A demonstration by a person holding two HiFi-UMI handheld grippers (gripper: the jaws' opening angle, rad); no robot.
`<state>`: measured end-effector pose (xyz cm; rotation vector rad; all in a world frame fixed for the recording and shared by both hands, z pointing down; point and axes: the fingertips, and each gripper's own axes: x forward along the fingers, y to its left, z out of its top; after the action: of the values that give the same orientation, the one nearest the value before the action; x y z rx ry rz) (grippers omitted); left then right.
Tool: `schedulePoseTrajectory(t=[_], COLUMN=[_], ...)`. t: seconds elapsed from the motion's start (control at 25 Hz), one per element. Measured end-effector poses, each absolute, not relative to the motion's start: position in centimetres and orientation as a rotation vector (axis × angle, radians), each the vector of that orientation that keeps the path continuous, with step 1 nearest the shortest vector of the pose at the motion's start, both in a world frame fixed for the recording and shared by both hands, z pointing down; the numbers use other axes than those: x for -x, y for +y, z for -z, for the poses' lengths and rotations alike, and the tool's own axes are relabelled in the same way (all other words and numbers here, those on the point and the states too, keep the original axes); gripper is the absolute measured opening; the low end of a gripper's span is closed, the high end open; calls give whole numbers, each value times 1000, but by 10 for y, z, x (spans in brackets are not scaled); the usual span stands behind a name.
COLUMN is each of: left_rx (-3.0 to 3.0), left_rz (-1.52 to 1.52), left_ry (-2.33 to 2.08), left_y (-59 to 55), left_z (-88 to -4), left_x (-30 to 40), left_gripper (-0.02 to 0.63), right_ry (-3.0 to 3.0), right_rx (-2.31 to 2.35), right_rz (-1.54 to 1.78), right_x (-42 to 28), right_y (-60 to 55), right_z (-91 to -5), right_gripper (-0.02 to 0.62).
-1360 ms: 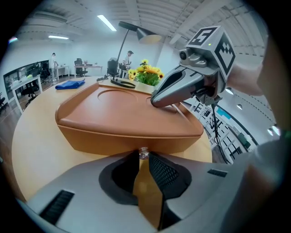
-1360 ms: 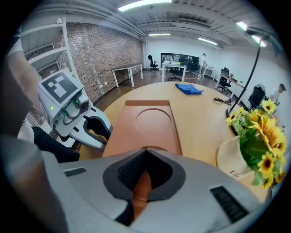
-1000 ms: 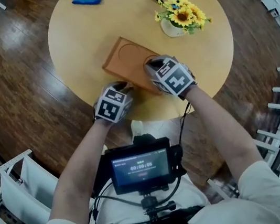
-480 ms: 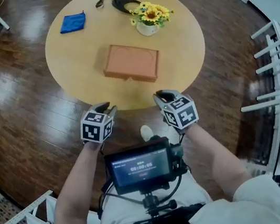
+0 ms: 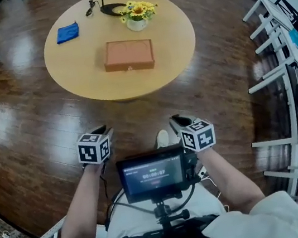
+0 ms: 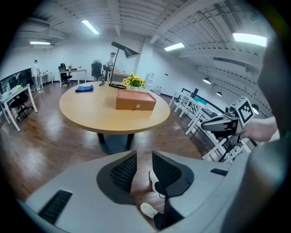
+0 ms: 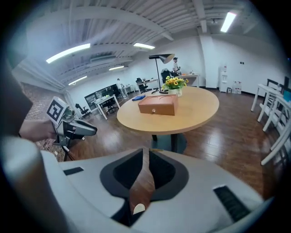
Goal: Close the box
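The brown wooden box [image 5: 128, 55] lies with its lid down on the round light table [image 5: 72, 66], far ahead of me. It also shows in the left gripper view [image 6: 135, 100] and the right gripper view [image 7: 158, 104]. Both grippers hang over the floor, well short of the table. My left gripper [image 5: 103, 131] has a narrow gap between its black pads [image 6: 123, 169] and nothing in it. The tips of my right gripper [image 5: 176, 120] meet, and it holds nothing. Each gripper sees the other: the right gripper [image 6: 218, 124] and the left gripper [image 7: 79, 129].
On the table's far side lie a blue cloth [image 5: 67, 32], a vase of sunflowers [image 5: 136, 11] and a black lamp base [image 5: 112, 8]. White racks [image 5: 281, 65] line the right. A small screen [image 5: 155, 174] sits at my chest, and a white shoe [image 5: 162, 139] shows on the dark wood floor.
Both grippers came off the box's near edge and drew back from the table to hang over the floor. The box stays where it was, lid down.
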<state>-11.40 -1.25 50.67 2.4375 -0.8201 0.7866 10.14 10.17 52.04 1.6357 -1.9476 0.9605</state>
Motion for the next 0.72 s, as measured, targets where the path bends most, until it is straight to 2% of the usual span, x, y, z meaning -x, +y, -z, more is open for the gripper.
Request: schedulePoseTrajectory(t=[0.72], left_rx=[-2413], left_rz=[-768], left_ry=[-832], left_y=[27], left_z=[-489], left_x=[148], left_gripper=[109], right_ry=[-1896], right_rx=[-1654], right_rz=[-894], right_x=[-79], right_y=[160], right_z=[-503], right_gripper=[41])
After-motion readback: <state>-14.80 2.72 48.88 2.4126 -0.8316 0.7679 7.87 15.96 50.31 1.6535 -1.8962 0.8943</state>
